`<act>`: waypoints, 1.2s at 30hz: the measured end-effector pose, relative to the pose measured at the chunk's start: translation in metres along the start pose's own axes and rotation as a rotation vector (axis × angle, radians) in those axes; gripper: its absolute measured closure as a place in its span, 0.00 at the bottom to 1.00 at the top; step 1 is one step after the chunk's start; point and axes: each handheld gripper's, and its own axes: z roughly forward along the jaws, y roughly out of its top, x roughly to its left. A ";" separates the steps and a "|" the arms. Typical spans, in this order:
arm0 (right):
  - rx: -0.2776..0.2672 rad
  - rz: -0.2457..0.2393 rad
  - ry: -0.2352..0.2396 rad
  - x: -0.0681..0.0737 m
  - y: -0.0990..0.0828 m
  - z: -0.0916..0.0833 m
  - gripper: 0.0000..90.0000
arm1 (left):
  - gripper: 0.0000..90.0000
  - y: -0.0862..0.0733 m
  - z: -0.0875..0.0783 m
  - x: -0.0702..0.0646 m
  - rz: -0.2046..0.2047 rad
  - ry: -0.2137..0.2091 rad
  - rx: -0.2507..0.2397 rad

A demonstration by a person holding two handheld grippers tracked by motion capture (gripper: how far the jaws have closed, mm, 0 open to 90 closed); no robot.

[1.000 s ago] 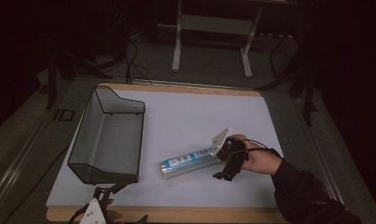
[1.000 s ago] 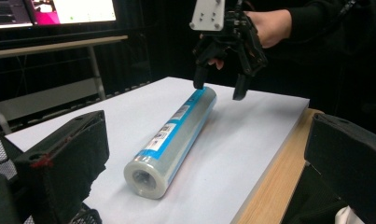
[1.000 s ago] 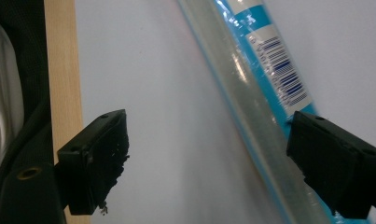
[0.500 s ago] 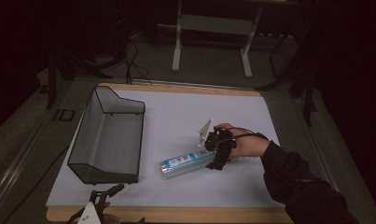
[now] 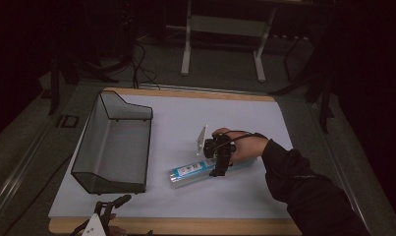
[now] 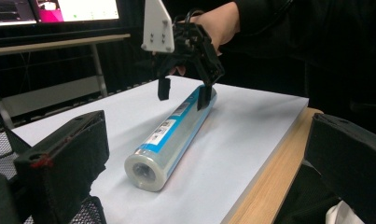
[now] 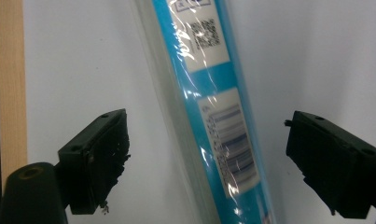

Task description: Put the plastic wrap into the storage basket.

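A roll (image 5: 193, 171) wrapped in clear film, with a blue label, lies slantwise on the white sheet. My right gripper (image 5: 218, 169) hangs over its right half, pointing down. In the right gripper view the roll (image 7: 213, 116) runs between the two black jaws, which straddle it with a gap on each side. Those jaws have just been closing a little, and the pads do not press on the roll. My left gripper (image 5: 111, 205) rests low at the table's front left, open with nothing in it. From there the roll (image 6: 171, 133) shows end-on under the right gripper (image 6: 183, 93).
A black wire-mesh basket (image 5: 90, 142) stands on the left part of the sheet. The wooden table edge (image 5: 195, 225) runs along the front. Table legs and cables (image 5: 185, 54) sit on the dark floor beyond. Monitors (image 6: 59, 11) glow in the left gripper view.
The right hand has moved left from the roll's right end to above the roll, and its white plate has tipped upright. The left gripper has stayed put.
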 end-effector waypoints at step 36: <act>0.201 -0.185 -0.003 -0.005 -0.001 0.064 0.28 | 0.01 0.000 0.001 -0.001 -0.009 -0.032 0.000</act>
